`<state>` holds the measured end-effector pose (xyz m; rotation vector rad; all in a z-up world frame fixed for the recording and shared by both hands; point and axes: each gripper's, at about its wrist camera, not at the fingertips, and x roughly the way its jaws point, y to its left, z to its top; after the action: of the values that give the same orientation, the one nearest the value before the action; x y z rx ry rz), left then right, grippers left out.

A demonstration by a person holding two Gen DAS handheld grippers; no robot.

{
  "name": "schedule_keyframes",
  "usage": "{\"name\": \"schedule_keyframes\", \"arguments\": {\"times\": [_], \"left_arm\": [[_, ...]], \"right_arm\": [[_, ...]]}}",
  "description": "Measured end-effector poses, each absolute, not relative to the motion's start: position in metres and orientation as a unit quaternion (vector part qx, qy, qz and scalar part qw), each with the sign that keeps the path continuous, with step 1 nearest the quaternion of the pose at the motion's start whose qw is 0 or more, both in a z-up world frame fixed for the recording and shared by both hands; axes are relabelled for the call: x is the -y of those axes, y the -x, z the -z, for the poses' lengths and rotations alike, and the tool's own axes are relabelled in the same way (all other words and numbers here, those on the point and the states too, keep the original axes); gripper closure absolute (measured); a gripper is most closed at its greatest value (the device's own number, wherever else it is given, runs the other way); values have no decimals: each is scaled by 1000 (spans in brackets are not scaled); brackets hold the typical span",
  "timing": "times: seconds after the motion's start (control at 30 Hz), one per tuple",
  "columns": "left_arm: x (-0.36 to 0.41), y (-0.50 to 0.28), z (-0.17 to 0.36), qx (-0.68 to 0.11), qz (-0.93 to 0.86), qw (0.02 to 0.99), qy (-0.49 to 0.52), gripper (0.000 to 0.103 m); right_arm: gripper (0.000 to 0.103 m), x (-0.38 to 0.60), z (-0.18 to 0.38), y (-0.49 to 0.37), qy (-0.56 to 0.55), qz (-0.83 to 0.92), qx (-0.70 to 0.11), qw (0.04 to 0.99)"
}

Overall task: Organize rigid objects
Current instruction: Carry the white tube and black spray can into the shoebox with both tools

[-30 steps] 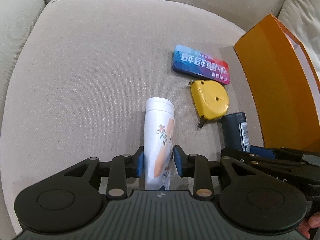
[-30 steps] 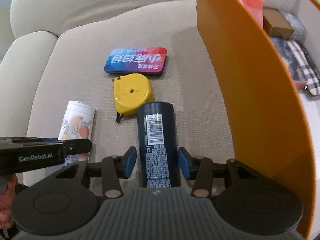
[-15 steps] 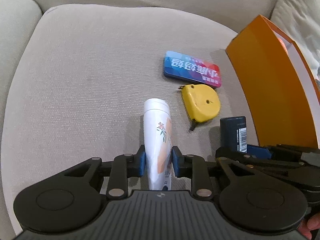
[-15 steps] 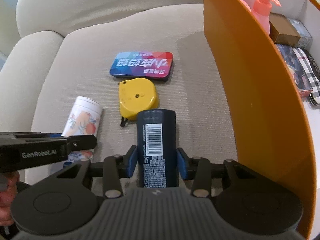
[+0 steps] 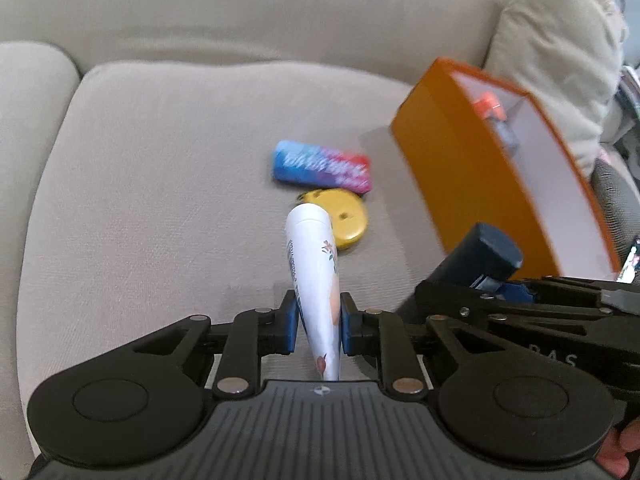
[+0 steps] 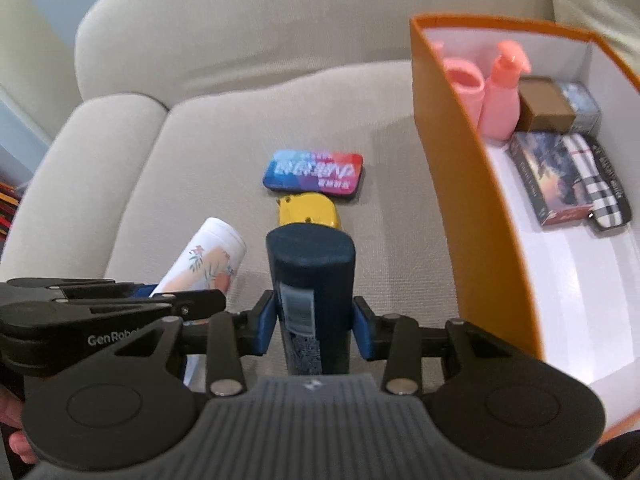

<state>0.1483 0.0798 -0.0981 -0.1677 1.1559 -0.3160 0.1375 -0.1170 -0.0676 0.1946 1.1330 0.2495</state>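
left claw (image 5: 319,322): closing on white floral tube (image 5: 316,280), lifted off sofa cushion (image 5: 160,200) | right claw (image 6: 314,326): clamping dark blue bottle (image 6: 312,280) | step: carry both over orange box (image 6: 452,184) rim, keep grips firm, lower among contents, not drop.

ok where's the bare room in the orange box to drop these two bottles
The near stretch of the orange box, its white floor below the book and checked case, is bare. The far end is crowded with the pink pump bottle and brown carton.
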Motion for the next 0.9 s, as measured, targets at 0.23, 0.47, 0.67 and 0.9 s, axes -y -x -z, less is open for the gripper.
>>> {"name": "schedule_keyframes", "arguments": {"times": [0.23, 0.47, 0.67, 0.9], "left_arm": [[-59, -140, 49, -494, 178, 848, 78, 81], [-12, -149, -6, -441, 241, 861, 78, 81], [56, -169, -16, -458, 282, 841, 66, 81], [119, -189, 21, -515, 256, 818, 17, 81]], "right_arm": [[63, 134, 28, -122, -112, -127, -487, 857], [63, 180, -33, -112, -125, -110, -415, 894], [63, 234, -45, -121, -112, -54, -412, 903], [63, 276, 11, -141, -111, -20, -486, 867]]}}
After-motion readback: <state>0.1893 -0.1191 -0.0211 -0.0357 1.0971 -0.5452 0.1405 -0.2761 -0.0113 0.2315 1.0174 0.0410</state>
